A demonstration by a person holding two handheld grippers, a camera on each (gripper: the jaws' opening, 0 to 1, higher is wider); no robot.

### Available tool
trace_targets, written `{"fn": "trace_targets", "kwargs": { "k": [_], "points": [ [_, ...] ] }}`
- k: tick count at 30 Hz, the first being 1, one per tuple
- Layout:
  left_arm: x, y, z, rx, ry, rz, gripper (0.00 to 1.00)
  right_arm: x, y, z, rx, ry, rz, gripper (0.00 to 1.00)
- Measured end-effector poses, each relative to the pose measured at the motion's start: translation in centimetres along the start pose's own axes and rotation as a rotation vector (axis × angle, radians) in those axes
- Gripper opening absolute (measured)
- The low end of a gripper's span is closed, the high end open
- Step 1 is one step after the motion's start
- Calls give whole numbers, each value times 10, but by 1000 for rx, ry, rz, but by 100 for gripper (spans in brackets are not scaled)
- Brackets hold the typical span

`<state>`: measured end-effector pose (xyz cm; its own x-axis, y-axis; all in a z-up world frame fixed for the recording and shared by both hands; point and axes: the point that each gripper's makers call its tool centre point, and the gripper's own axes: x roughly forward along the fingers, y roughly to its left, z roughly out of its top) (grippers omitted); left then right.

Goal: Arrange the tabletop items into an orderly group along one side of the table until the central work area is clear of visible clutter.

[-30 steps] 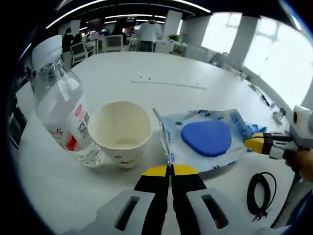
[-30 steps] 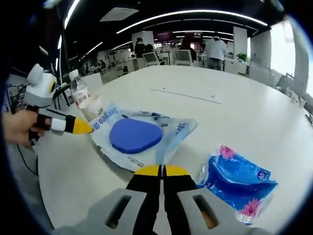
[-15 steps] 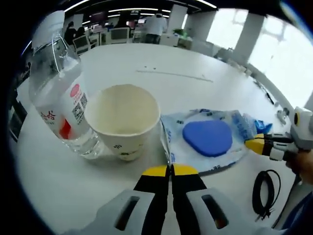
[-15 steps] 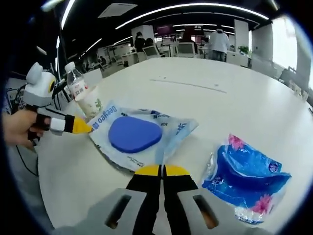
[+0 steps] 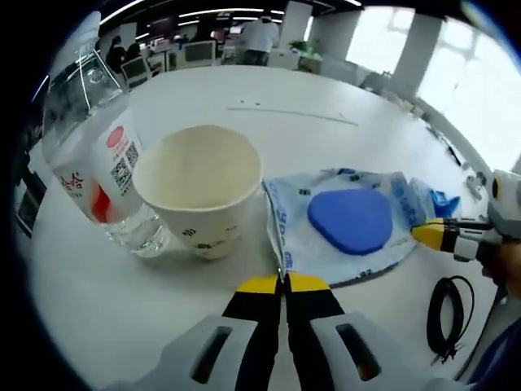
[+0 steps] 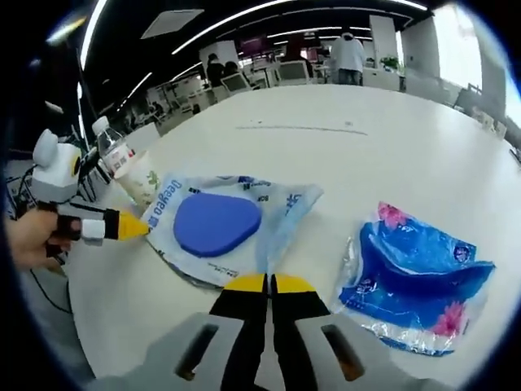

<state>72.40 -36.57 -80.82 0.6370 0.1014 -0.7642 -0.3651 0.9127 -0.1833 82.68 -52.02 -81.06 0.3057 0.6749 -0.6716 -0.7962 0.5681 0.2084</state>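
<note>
Clear plastic pouch (image 5: 350, 224) is pinched at opposite edges by both grippers' closed jaws, beside paper cup (image 5: 201, 195).

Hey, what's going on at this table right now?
A person is tidying a white table with a gripper in each hand. Both grippers are clamped on opposite edges of a clear packet holding a blue pad: the left gripper on the edge nearest the paper cup, the right gripper on the far edge. The cup stands beside a water bottle. A blue tissue pack lies apart on the table, and a coiled black cable sits near the edge.
</note>
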Motion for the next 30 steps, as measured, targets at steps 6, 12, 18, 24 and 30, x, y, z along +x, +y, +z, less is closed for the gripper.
{"fn": "trace_targets", "kwargs": {
  "k": [6,12,18,24,30],
  "points": [
    [-2,-1,0,2,2,9,0,-3,1,0,3,39,1,0],
    [-9,-5,7,50,-26,8,5,-7,3,2,-16,40,6,16],
    [-22,-13,11,52,-73,17,33,-21,13,2,-62,-1,22,33],
    [-39,-29,15,41,-145,1,69,-39,23,7,-52,-72,77,57],
    [-44,-34,9,74,-139,11,92,-55,26,5,-57,-109,81,76]
  ]
}}
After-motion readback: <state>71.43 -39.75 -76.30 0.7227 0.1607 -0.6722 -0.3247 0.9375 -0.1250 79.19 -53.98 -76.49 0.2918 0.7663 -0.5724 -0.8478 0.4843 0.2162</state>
